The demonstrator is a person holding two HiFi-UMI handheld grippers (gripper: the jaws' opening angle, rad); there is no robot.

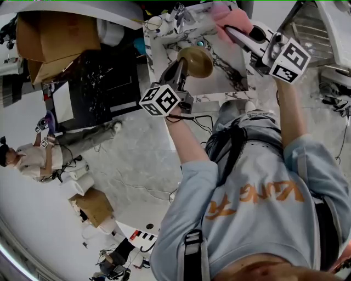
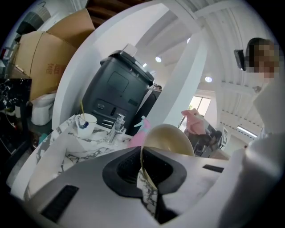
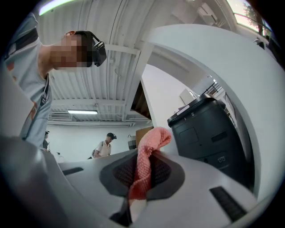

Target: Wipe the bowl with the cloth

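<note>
Step in hand, by my read: both items gripped, wiping not yet started. Left gripper point(image 1: 182, 67) was nearly shut, clamped on the rim of the bowl point(image 1: 196, 61) over the counter point(image 1: 233, 74). Right gripper point(image 1: 233, 32), up-right of the bowl and apart from it, pinched the pink cloth point(image 1: 229, 17). Next move likely calls for the cloth going into the bowl. Only the left gripper view showed a cup point(image 2: 85, 124) beyond the bowl; only the head view showed the cloth-bowl gap.

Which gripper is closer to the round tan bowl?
Left. The left gripper is clamped on the rim of the round tan bowl. The right gripper, holding the pink knitted cloth, is off to the bowl's right, apart from it.
</note>
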